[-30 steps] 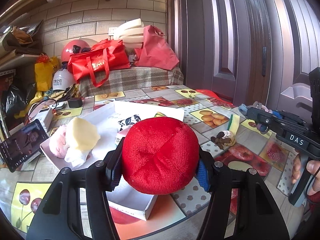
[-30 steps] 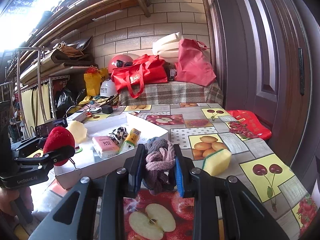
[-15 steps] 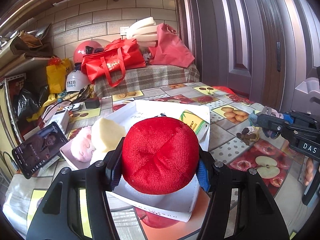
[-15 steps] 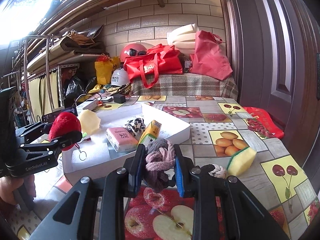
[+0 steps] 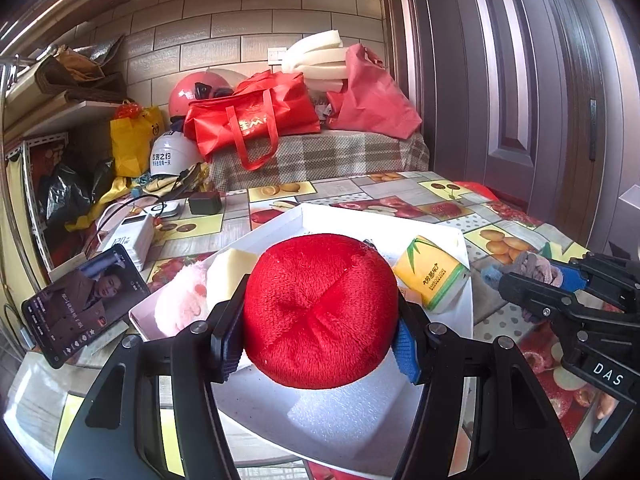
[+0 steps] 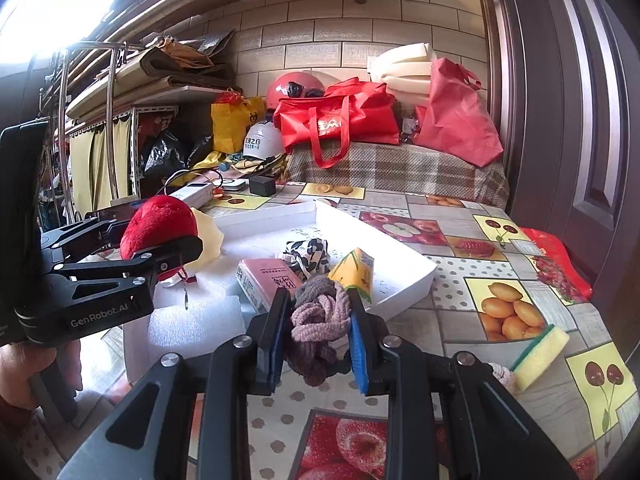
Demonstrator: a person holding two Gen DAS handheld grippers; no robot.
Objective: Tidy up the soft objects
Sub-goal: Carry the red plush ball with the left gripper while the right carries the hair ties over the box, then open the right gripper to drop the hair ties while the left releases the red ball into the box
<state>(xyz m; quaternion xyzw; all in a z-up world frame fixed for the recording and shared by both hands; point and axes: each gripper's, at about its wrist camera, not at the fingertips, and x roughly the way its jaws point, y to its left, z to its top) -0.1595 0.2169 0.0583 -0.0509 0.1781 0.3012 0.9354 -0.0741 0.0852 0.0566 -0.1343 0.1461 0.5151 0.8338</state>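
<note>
My left gripper point(image 5: 318, 340) is shut on a round red plush ball point(image 5: 320, 308), held above the near end of the white tray point(image 5: 460, 240). In the right wrist view the same red ball point(image 6: 158, 222) hangs at the left over the tray point(image 6: 404, 280). My right gripper point(image 6: 318, 340) is shut on a knotted pink-grey cloth bundle point(image 6: 318, 320), just short of the tray's near edge. Inside the tray lie a pink plush point(image 5: 180, 304), a pale yellow sponge point(image 5: 230, 268), a yellow tissue pack point(image 5: 432, 276), a pink tissue pack point(image 6: 264, 280) and a black-and-white cloth point(image 6: 306, 250).
A yellow-green sponge point(image 6: 540, 350) and a small rope knot point(image 6: 502, 376) lie on the fruit-print tablecloth at the right. A phone point(image 5: 80, 300), a power bank point(image 5: 128, 236) and a charger point(image 5: 204, 202) sit left of the tray. Red bags point(image 5: 256, 120) and helmets crowd the back.
Both grippers have moved toward the tray with their loads. The red ball now hangs over the tray's near end, and the cloth bundle has come close to the tray's edge.
</note>
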